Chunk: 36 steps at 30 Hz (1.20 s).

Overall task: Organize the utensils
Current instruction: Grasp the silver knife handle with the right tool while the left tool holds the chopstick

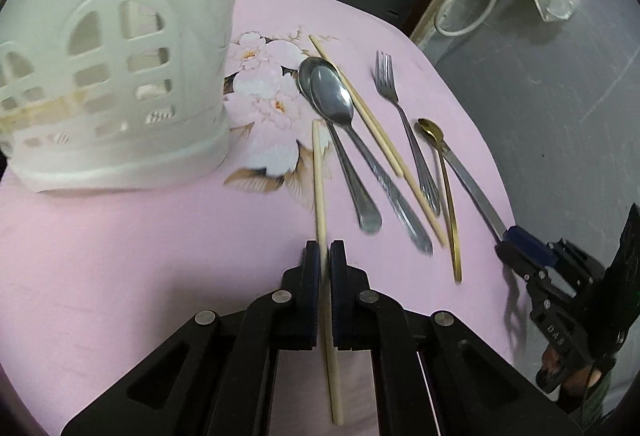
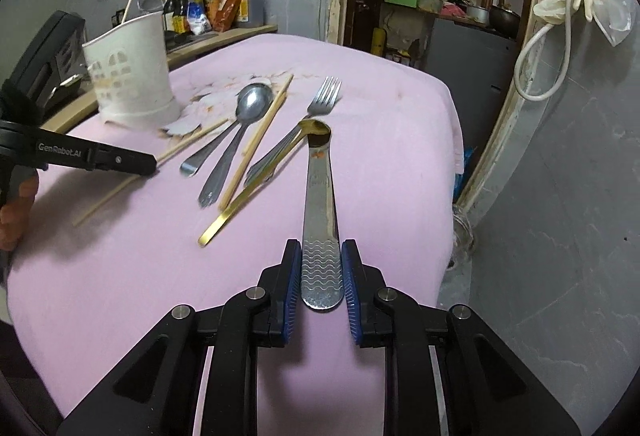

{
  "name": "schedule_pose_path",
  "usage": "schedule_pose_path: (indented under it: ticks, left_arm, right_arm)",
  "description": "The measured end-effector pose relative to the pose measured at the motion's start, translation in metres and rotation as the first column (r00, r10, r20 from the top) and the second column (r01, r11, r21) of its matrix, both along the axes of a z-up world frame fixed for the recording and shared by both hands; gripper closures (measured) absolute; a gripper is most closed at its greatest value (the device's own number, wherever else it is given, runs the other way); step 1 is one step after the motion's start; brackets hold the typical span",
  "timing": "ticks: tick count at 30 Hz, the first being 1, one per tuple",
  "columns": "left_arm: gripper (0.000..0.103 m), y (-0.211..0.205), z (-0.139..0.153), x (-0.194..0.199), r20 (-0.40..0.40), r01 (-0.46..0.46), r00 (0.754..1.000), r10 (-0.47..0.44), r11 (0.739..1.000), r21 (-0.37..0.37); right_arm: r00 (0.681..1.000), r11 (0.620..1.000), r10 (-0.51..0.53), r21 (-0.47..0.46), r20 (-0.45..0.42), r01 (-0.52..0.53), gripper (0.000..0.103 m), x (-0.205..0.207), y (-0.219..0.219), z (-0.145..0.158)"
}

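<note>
Lying on pink cloth: two steel spoons, one fork, one gold spoon

both views are evenly but rather dimly lit by soft indoor light from above, with a cool cast. shadows on the pink cloth are faint and diffuse. small highlights glint on the spoon bowls and on the flat steel handle. the fisheye bends straight lines hard toward the rims, and black corners frame each picture. the white holder looks soft and smeared close up; the handle ends of the utensils show slight motion blur.
</note>
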<state>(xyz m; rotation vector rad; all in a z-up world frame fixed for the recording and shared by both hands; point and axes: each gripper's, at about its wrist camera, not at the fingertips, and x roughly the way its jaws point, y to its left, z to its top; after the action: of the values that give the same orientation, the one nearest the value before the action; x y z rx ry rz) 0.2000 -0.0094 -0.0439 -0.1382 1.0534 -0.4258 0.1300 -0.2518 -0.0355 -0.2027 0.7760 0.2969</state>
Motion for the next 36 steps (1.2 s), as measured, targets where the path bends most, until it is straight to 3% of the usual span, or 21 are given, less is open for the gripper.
schedule_pose_path:
  ticks: [3,7,12,20,25,27,28,36]
  left_arm:
    - [0.1,-0.003,0.002,-0.005,0.007,0.032,0.999,-0.032,0.999,0.034]
    - [0.099,-0.012,0.001,-0.001,-0.008,0.062,0.998,-0.061,0.996,0.064]
    - [0.099,-0.023,0.001,0.01,-0.034,0.108,0.994,-0.105,0.984,0.142]
    - [0.096,-0.044,-0.004,0.036,-0.051,0.15,0.989,-0.141,0.961,0.233]
    - [0.096,-0.047,-0.008,0.046,-0.038,0.154,0.988,-0.149,0.96,0.236]
    - [0.097,-0.048,-0.009,0.045,-0.018,0.163,0.986,-0.163,0.955,0.248]
    - [0.098,-0.048,-0.01,0.043,-0.005,0.161,0.986,-0.165,0.955,0.249]
    - [0.101,-0.043,-0.009,0.03,0.075,0.112,0.989,-0.128,0.976,0.189]
  right_arm:
    - [1.0,1.0,0.004,-0.007,-0.02,-0.004,0.083,0.003,0.001,0.001]
    - [0.999,0.999,0.018,-0.043,-0.03,-0.019,0.071,0.017,0.007,0.001]
    - [0.995,0.992,0.071,-0.102,-0.064,-0.077,0.071,0.048,0.022,-0.002]
    - [0.986,0.996,0.078,-0.019,-0.148,-0.082,0.068,0.099,0.023,-0.005]
    - [0.982,0.995,0.085,-0.042,-0.167,-0.093,0.073,0.104,0.025,-0.003]
    - [0.98,0.996,0.079,-0.035,-0.185,-0.087,0.08,0.105,0.024,-0.001]
    - [0.977,0.996,0.08,-0.024,-0.196,-0.087,0.088,0.105,0.024,0.001]
    - [0.989,0.998,0.047,-0.029,-0.142,-0.052,0.09,0.089,0.024,0.004]
